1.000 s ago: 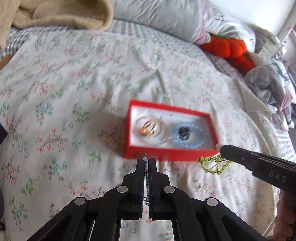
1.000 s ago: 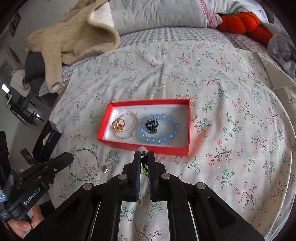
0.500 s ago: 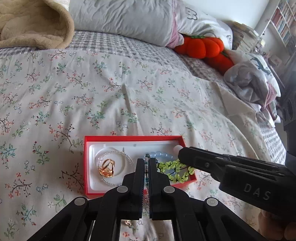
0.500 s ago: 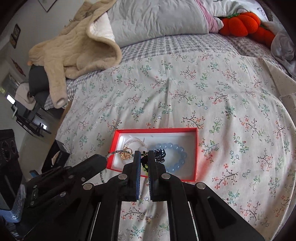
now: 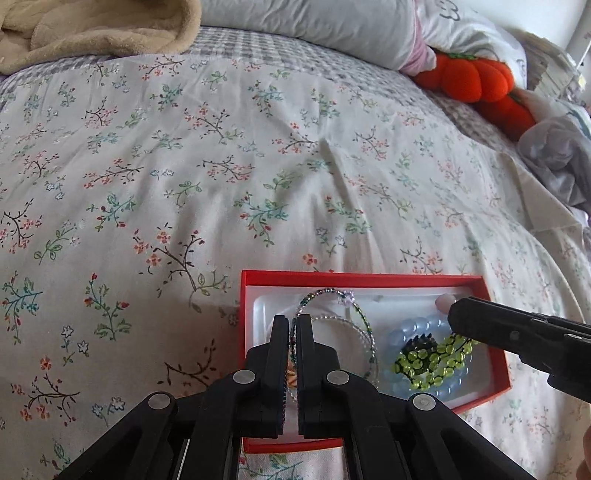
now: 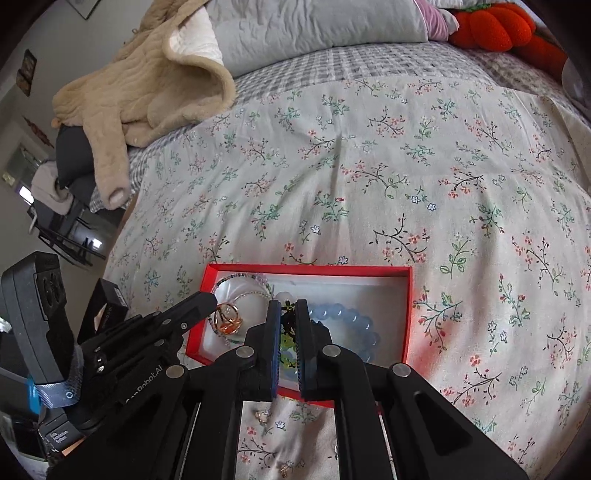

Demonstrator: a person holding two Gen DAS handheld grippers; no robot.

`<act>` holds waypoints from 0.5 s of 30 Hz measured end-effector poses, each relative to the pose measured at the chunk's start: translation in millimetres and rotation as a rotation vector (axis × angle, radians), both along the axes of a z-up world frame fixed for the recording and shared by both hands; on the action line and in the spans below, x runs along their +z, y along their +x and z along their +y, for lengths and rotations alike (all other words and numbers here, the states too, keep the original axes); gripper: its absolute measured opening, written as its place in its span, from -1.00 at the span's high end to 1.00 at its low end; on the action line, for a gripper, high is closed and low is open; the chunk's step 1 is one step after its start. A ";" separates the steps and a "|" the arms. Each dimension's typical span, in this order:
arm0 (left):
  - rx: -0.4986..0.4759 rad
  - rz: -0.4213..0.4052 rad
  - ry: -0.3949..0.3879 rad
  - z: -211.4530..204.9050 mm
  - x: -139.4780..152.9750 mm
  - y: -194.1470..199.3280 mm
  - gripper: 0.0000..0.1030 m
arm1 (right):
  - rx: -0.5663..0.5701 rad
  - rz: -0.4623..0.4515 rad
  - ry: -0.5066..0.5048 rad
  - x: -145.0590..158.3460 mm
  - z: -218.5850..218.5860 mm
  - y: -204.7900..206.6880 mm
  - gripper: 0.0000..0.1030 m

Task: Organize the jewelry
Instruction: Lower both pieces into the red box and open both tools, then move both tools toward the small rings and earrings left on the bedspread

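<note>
A red jewelry box (image 5: 362,277) with a white liner lies on the floral bedspread; it also shows in the right wrist view (image 6: 406,314). My left gripper (image 5: 292,325) is shut on a thin multicolour beaded necklace (image 5: 332,293) whose loop lies in the box's left half. My right gripper (image 6: 289,308) is shut on a green beaded bracelet (image 5: 432,360) that rests over the blue bead bracelet (image 6: 354,321) and a black clip (image 5: 419,343). A gold ring (image 6: 229,321) and a clear bead strand (image 5: 364,334) lie in the box.
A beige blanket (image 6: 147,85), a grey pillow (image 6: 314,29) and an orange plush pumpkin (image 5: 476,77) lie at the head of the bed. Small earrings (image 6: 262,415) lie on the bedspread before the box. A black box (image 6: 107,302) sits at the bed's left edge.
Both grippers have moved forward over the box. The necklace and the green bracelet, held above the bedspread before, now lie inside the box while still gripped.
</note>
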State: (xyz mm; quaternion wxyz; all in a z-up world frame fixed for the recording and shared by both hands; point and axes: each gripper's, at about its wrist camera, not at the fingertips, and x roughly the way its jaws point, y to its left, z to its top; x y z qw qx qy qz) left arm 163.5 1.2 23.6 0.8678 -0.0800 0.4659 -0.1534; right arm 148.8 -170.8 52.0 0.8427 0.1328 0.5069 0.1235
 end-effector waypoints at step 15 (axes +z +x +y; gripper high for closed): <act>0.004 -0.021 0.018 7.7 19.9 -34.7 -0.08 | -0.069 -0.017 -0.016 17.6 -28.7 -21.3 0.25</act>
